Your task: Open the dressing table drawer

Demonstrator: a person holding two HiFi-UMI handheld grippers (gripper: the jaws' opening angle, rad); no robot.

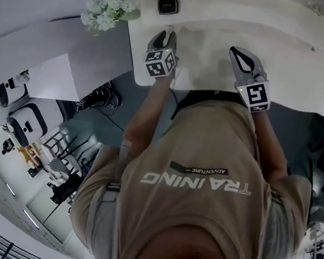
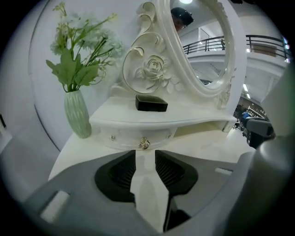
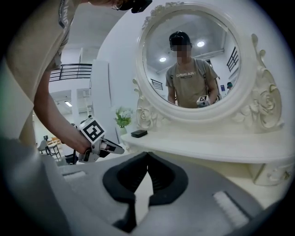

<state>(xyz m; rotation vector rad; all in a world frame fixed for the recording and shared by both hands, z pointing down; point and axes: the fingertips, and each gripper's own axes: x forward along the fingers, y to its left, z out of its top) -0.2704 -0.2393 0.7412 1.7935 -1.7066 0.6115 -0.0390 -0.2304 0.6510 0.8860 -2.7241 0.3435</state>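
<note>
The small white drawer [image 2: 133, 136] sits under the raised shelf of the dressing table [image 2: 207, 143], closed, with a gold knob [image 2: 144, 143] at its middle. My left gripper [image 2: 145, 156] points straight at that knob from a short way off, open, with only the bare tabletop showing between its pads. In the head view the left gripper [image 1: 164, 36] hovers over the table's left part and the right gripper [image 1: 236, 52] over its middle. The right gripper [image 3: 147, 156] is shut with nothing in it, aimed at the shelf below the mirror [image 3: 191, 64].
A black box [image 2: 151, 103] lies on the shelf above the drawer. A green vase [image 2: 77, 114] with flowers stands at the table's left end. The carved mirror frame [image 2: 150, 69] rises behind the shelf. The table's front edge [image 1: 228, 97] is against my body.
</note>
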